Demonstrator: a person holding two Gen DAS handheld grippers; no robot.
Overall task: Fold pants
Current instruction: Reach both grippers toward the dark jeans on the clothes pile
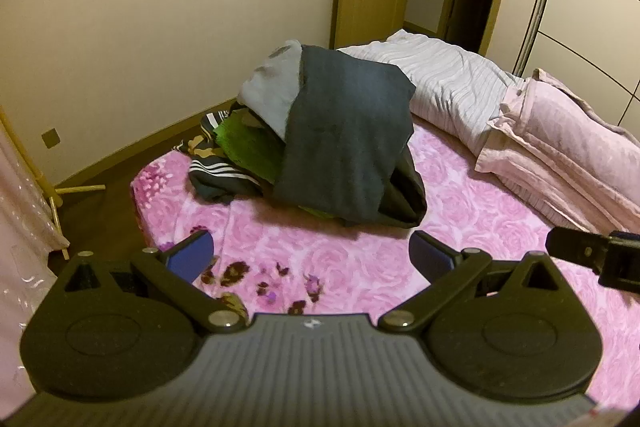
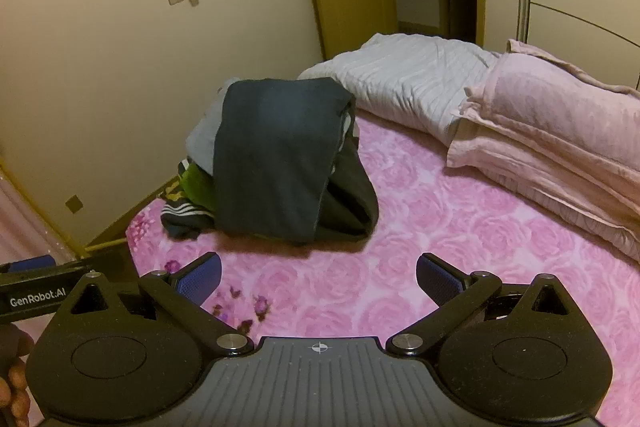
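Observation:
Dark folded pants (image 1: 344, 139) (image 2: 272, 155) lie draped over the top of a clothes pile on the pink rose-patterned bed. My left gripper (image 1: 312, 255) hovers open over bare blanket a short way in front of the pile, nothing between its blue pads. My right gripper (image 2: 318, 277) is also open and empty, at about the same distance from the pile. The right gripper's body (image 1: 592, 255) shows at the right edge of the left wrist view, and the left gripper's body (image 2: 36, 287) at the left edge of the right wrist view.
The pile holds a grey garment (image 1: 268, 87), a green item (image 1: 244, 143) and a dark striped piece (image 1: 216, 179). A rolled grey quilt (image 2: 408, 83) and pink quilt (image 2: 560, 131) lie at the back right. The bed's left edge (image 1: 138, 203) drops to the floor by the wall.

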